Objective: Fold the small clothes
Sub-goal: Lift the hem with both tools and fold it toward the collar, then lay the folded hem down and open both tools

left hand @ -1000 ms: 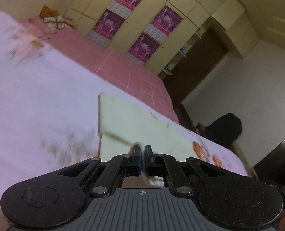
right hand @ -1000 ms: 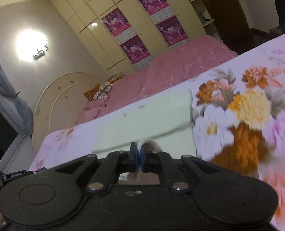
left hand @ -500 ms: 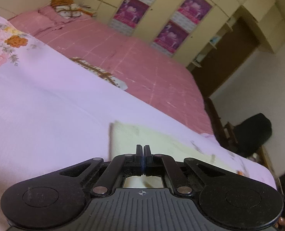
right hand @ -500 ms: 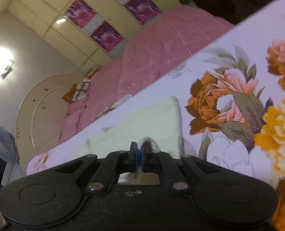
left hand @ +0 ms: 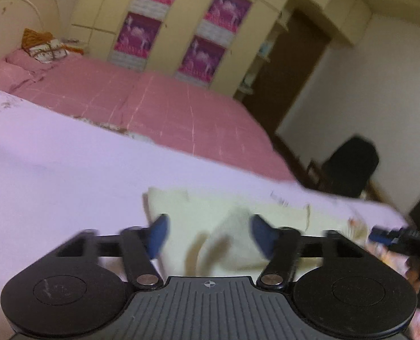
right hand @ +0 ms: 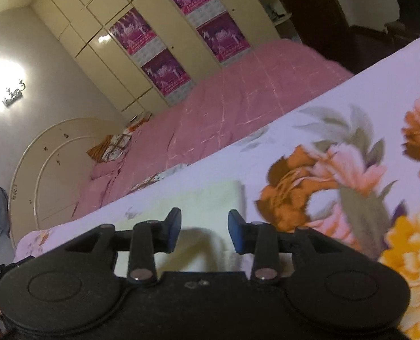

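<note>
On bedsheet (right hand: 337, 119), pale garment (left hand: 204, 221), seemingly released, grippers opening

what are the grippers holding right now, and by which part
Nothing. Both the left gripper and the right gripper have their jaws opening, pads clear of the pale yellow cloth lying on the bed between them.

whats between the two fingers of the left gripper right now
The pale yellow cloth, a raised bit of it, lying on the flowered sheet; the left gripper is opening and its pads are off it. Left wrist view.

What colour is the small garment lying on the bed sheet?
Pale yellow-cream, plain; the garment shows best in the right wrist view.
</note>
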